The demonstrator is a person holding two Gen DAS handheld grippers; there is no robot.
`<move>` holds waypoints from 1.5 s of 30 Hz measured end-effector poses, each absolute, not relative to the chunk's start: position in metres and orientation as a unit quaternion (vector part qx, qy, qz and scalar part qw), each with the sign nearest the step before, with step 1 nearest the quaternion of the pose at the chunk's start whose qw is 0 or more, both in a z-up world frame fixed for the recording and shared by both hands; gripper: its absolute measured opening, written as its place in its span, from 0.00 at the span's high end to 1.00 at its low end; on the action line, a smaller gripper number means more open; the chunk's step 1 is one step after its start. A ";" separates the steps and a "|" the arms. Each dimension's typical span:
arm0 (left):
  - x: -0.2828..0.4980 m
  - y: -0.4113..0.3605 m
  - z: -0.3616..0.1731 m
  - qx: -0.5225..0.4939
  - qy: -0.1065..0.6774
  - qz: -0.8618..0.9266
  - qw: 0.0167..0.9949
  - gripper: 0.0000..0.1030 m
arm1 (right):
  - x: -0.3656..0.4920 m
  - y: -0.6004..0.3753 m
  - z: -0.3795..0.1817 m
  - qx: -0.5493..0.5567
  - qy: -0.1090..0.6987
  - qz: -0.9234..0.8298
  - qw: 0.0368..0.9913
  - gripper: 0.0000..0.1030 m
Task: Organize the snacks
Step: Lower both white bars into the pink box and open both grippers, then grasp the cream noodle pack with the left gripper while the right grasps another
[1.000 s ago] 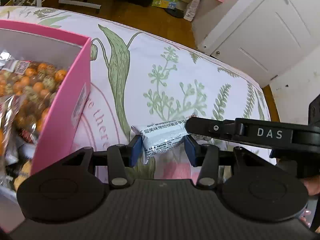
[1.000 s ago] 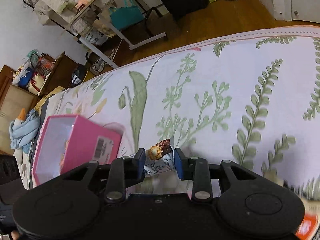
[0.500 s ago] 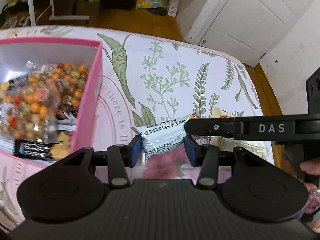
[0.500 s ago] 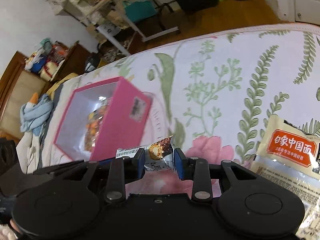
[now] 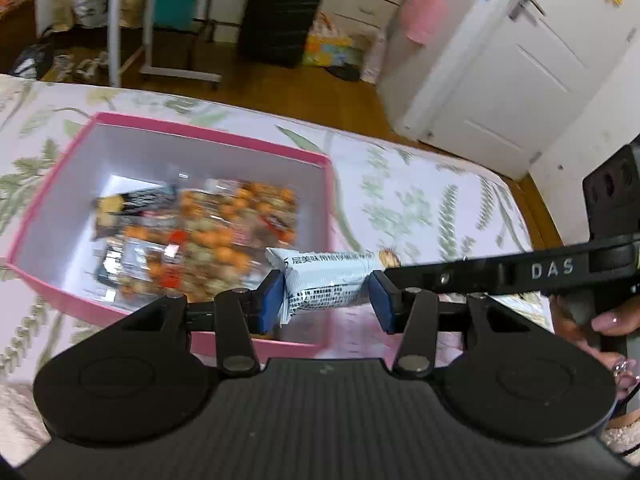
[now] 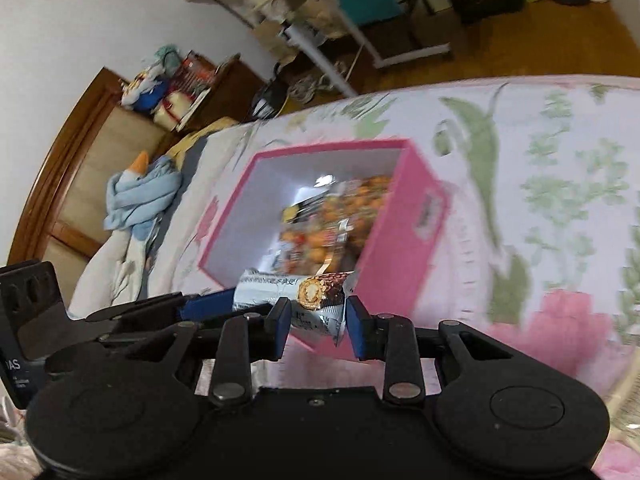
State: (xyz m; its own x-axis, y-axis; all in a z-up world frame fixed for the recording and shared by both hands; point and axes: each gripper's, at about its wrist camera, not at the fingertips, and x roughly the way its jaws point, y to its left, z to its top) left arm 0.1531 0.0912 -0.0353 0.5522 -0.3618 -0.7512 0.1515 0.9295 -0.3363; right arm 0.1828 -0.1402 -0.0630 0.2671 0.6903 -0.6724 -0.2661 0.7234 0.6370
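A bed (image 5: 404, 184) under a fern-printed sheet carries one pink box (image 5: 256, 152); past it lie wood floor, a black suitcase (image 5: 280, 16) and a white door (image 5: 520, 64). "DAS" is legible on the right claw (image 6: 316, 320). The left claw (image 5: 326, 300) and the right both pinch one snack bar (image 5: 332, 280), held over the box's near corner. Blurred packets (image 5: 208, 232) inside number perhaps three.

"DAS" stands on the right gripper (image 5: 552, 270); Chinese print on the snack wrapper (image 5: 326, 282) is blurred
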 end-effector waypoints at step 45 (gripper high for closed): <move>0.163 -0.094 -0.076 0.001 0.472 -0.282 0.835 0.38 | 0.051 -0.338 -0.079 0.054 0.398 0.031 0.915 0.19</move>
